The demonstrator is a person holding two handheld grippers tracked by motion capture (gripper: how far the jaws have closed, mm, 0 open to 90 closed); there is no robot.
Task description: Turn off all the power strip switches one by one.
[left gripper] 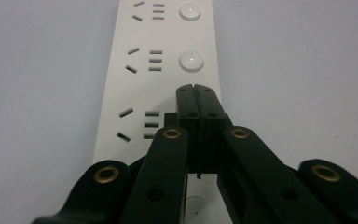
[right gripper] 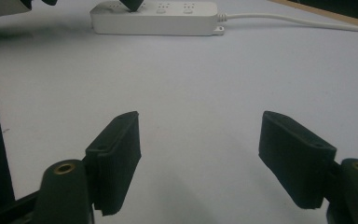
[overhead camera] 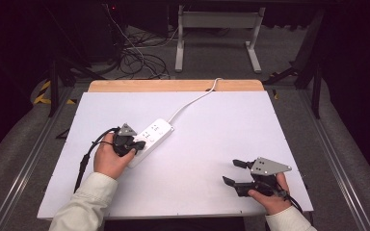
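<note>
a white power strip [overhead camera: 150, 136] lies slantwise on the white table [overhead camera: 207, 144], left of the table's middle, and everything else here is placed from it. its white cord [overhead camera: 192, 100] leaves the far end of the strip and runs up and to the right, over the wooden edge [overhead camera: 173, 85] at the table's back.

the left gripper [overhead camera: 137, 145] sits over the near end of the power strip, held by the person's left hand [overhead camera: 108, 156], whose pale sleeve [overhead camera: 84, 202] comes up from the bottom edge below the strip. in the left gripper view [left gripper: 196, 88] its jaws are pressed flat together with nothing between them, and the closed tips are down on the strip's top face, just short of a round white button [left gripper: 191, 61] and just right of a group of socket slots [left gripper: 140, 125]. a further button [left gripper: 189, 11] and more slots lie beyond along the strip. whether the tips press hard on the surface cannot be told.

the right gripper [overhead camera: 233, 172] rests well apart from the power strip, to its right and nearer the table's front edge, in the person's right hand [overhead camera: 270, 197]. its jaws stand wide apart and hold nothing; in the right gripper view [right gripper: 205, 149] bare table shows between the two black pads [right gripper: 116, 154], with the power strip [right gripper: 158, 17] far off at the top.
</note>
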